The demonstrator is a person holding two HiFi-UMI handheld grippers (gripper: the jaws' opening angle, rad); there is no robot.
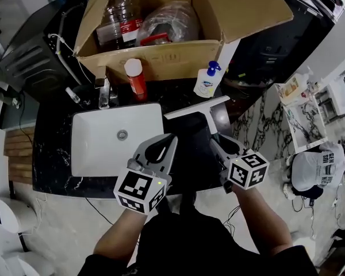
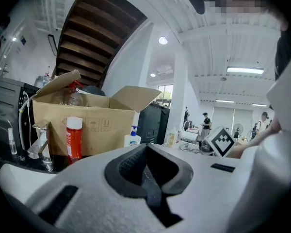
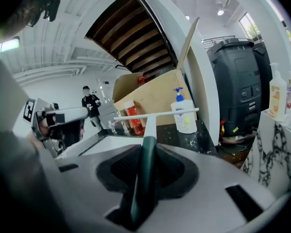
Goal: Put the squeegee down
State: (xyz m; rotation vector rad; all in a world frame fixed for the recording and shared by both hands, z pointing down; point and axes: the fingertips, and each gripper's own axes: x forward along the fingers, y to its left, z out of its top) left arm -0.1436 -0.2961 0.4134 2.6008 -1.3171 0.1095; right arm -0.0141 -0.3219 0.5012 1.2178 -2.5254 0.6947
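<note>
Inside, the open brown cardboard box (image 1: 161,63) holds clear plastic bottles (image 1: 119,17). The right claw (image 1: 217,147) clamps the white-bladed, green-handled squeegee (image 1: 196,106) over the black marble surface (image 1: 50,154); the left claw (image 1: 164,146) is closed, holding nothing.

The dark table (image 1: 190,148) right of the sink (image 1: 98,148) is bare near the front; the squeegee (image 1: 195,107) hangs over its far part. Along the far edge, a faucet (image 1: 103,91), red can (image 1: 136,79), soap bottle (image 1: 207,80) and cardboard box (image 1: 161,62) block passage.
</note>
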